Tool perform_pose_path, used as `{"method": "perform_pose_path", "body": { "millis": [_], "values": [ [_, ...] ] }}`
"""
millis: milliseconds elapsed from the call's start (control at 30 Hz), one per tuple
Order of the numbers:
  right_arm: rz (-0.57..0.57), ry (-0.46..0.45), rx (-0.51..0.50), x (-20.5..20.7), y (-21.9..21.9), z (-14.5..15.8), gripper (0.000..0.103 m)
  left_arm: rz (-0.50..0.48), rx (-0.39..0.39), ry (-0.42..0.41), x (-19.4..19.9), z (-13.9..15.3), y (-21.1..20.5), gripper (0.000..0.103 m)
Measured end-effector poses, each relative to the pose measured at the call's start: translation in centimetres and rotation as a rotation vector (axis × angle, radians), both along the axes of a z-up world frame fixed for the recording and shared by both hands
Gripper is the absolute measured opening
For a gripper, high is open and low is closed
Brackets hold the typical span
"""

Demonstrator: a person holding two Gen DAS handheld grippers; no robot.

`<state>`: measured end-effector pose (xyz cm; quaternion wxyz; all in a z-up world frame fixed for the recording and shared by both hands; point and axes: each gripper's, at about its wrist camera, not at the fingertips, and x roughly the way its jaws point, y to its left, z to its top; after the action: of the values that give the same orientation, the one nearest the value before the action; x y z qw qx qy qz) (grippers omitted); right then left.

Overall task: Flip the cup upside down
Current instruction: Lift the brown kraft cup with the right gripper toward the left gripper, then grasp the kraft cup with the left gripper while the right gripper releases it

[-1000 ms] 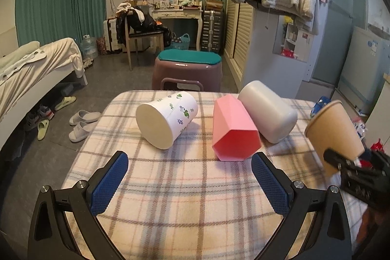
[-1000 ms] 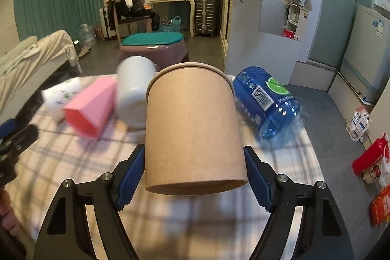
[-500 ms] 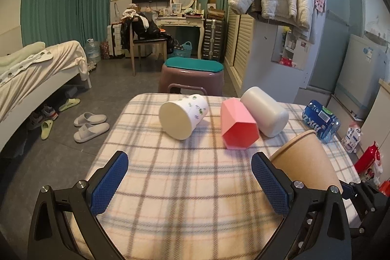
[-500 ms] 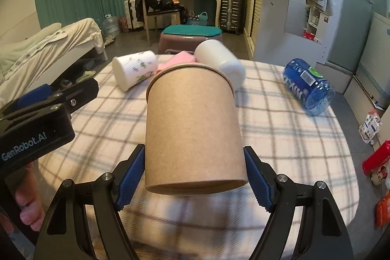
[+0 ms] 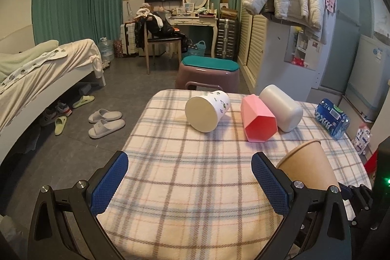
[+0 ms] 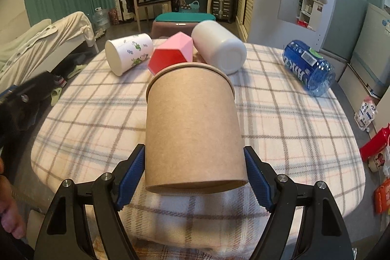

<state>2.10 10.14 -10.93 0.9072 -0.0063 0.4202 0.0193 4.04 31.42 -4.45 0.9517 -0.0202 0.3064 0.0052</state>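
My right gripper (image 6: pixel 195 174) is shut on a brown paper cup (image 6: pixel 192 126), held on its side above the near part of the checked table, with its rim pointing away from the camera. The same cup (image 5: pixel 309 167) shows at lower right in the left wrist view. My left gripper (image 5: pixel 190 179) is open and empty over the near table edge. Three more cups lie on their sides at the far end: a white flowered cup (image 5: pixel 207 111) (image 6: pixel 129 55), a pink faceted cup (image 5: pixel 258 121) (image 6: pixel 170 55) and a plain white cup (image 5: pixel 280 111) (image 6: pixel 219 50).
A blue water-bottle pack (image 6: pixel 308 67) (image 5: pixel 331 118) lies at the table's right edge. The checked tablecloth (image 5: pixel 195 174) covers the table. A mauve stool with a teal top (image 5: pixel 207 72) stands just beyond the far edge. A bed (image 5: pixel 36 74) is at left.
Both grippers have drawn back toward the near edge, so the lying cups look farther away. The right gripper has swung left with the brown cup; the grip is unchanged.
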Motion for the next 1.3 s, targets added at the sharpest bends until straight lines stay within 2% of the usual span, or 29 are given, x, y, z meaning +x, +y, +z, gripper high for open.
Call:
{"method": "perform_pose_path", "body": {
  "millis": [267,333,367,433,600,800,1067,1300],
  "values": [
    [0.028,0.000,-0.004,-0.1,0.1,-0.3,0.080,0.010,0.015,0.000,-0.5,0.3,-0.5,0.103],
    [0.035,0.008,0.008,-0.3,-0.2,-0.2,0.091,0.014,0.020,-0.003,-0.7,0.4,-0.5,0.103],
    [0.032,-0.002,0.009,-0.5,-0.3,0.0,0.096,0.016,0.024,-0.004,-0.8,0.5,-0.5,0.103],
    [0.044,-0.041,0.029,-1.5,-0.9,0.9,0.100,0.022,0.041,-0.009,-1.3,0.8,-1.2,0.103],
    [0.043,-0.151,0.045,-4.0,-3.6,3.5,0.100,0.020,0.079,-0.022,-2.5,1.6,-3.2,0.103],
    [-0.070,-0.233,0.081,-6.2,-10.2,5.0,0.100,-0.024,0.072,-0.028,-3.7,2.0,-7.5,0.103],
    [-0.197,-0.240,0.092,-7.7,-17.6,4.2,0.100,-0.130,0.036,0.036,-4.7,-1.2,-14.7,0.103],
    [-0.212,-0.216,0.085,-7.2,-20.1,3.1,0.100,-0.133,0.007,0.129,-3.0,-5.0,-17.1,0.103]
  ]
}}
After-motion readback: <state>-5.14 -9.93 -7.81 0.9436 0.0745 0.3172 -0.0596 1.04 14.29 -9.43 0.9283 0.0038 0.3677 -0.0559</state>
